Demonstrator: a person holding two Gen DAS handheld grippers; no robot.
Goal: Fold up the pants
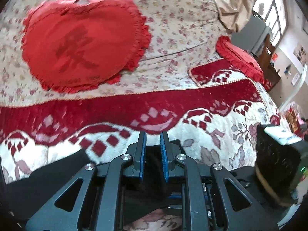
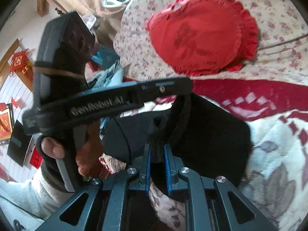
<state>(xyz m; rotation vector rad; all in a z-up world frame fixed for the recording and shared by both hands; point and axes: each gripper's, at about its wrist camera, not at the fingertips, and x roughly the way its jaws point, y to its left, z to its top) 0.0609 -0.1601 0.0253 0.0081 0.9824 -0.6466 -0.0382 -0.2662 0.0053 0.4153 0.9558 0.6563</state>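
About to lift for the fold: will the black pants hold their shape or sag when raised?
Likely floppy: the pants drape in soft folds from the right gripper. The thick waistband bunched between its fingers suggests a firm hold. The plush blanket may drag on trailing fabric.

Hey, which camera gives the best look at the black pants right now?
The right wrist view. There the black fabric pants spread across the patterned red-and-white blanket, a bunched edge pinched in the right gripper. The left wrist view shows only dark strips of them behind the left gripper, whose fingertips stand slightly apart.
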